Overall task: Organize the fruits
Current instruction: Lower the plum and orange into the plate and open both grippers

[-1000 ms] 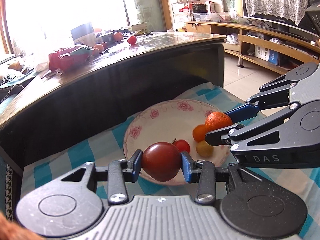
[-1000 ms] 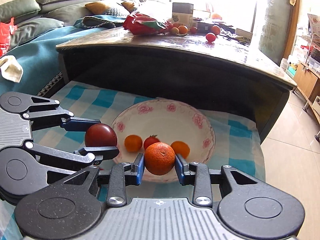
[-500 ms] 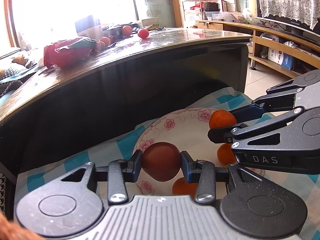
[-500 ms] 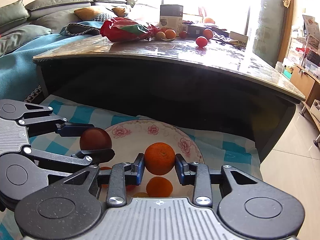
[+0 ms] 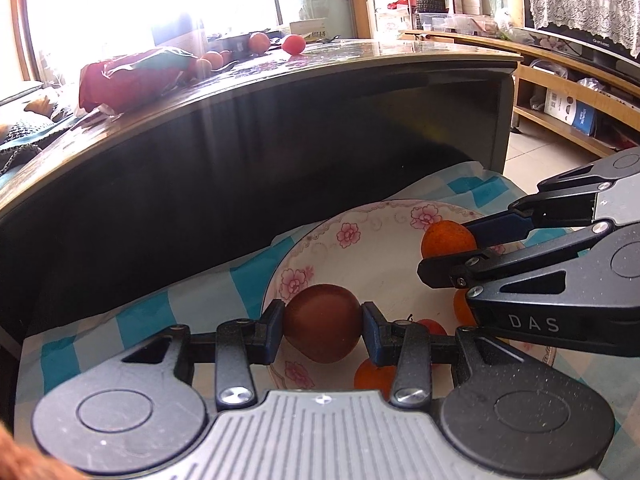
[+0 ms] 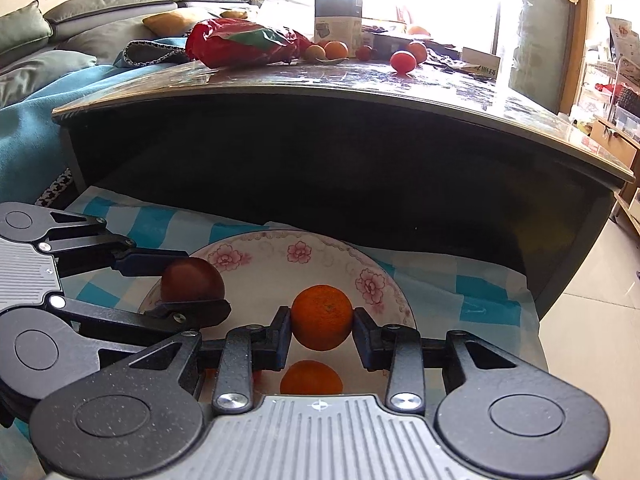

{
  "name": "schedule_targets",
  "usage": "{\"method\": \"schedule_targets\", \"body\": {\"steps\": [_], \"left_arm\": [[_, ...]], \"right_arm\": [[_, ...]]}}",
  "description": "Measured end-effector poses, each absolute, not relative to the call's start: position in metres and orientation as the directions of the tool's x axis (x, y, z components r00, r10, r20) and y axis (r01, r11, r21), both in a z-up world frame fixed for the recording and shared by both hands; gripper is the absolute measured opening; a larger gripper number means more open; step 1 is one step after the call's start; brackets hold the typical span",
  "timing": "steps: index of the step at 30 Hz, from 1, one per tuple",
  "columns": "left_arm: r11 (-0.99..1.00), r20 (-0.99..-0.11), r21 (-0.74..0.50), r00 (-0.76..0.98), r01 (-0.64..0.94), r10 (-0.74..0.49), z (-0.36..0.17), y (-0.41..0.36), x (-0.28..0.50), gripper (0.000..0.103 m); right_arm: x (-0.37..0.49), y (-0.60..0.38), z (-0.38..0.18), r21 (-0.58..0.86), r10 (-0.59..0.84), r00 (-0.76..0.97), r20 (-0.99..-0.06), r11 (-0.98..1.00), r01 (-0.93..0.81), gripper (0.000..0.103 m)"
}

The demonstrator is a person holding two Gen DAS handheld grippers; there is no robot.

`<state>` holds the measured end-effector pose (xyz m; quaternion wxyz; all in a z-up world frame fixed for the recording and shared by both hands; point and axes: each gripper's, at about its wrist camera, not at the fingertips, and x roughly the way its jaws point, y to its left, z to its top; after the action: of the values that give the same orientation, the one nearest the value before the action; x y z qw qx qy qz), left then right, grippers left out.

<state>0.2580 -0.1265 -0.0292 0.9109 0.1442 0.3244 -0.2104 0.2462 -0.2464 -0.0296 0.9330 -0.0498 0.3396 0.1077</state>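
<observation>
My left gripper [image 5: 323, 320] is shut on a dark red tomato [image 5: 322, 330], held just over the near left part of the flowered plate [image 5: 380, 264]. My right gripper [image 6: 321, 328] hovers over the plate [image 6: 280, 276] with its jaws opening. An orange [image 6: 322, 317] sits between its pads with a thin gap on each side. In the left wrist view the right gripper [image 5: 446, 248] and that orange [image 5: 448, 240] are over the plate's right side. In the right wrist view the left gripper [image 6: 200, 282] and tomato [image 6: 192, 280] show at the left. Another orange [image 6: 311, 378] and a small red tomato [image 5: 430, 326] lie in the plate.
The plate rests on a blue checked cloth [image 6: 480, 300] beside a dark coffee table [image 6: 360, 184] whose overhanging top is close behind. On that top lie a red bag [image 6: 244, 42], several fruits [image 6: 402, 60] and a box [image 6: 338, 20]. A sofa [image 6: 60, 40] is at the left, tiled floor [image 6: 592, 320] at the right.
Both grippers have moved forward and lower over the plate, each with its fruit; the plate's far rim looks nearer. The right gripper's pads stand slightly wider around the orange.
</observation>
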Motion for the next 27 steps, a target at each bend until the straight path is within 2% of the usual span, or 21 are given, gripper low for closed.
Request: {"method": "schedule_targets", "body": {"steps": [27], "left_arm": [[0.866, -0.649, 0.131, 0.702, 0.482, -0.293, -0.0231, -0.1266, 0.2560, 0.050]], "right_arm": [[0.2445, -0.2517, -0.0273, -0.003, 0.168, 0.758, -0.630, 0.976, -0.219, 0.032]]}}
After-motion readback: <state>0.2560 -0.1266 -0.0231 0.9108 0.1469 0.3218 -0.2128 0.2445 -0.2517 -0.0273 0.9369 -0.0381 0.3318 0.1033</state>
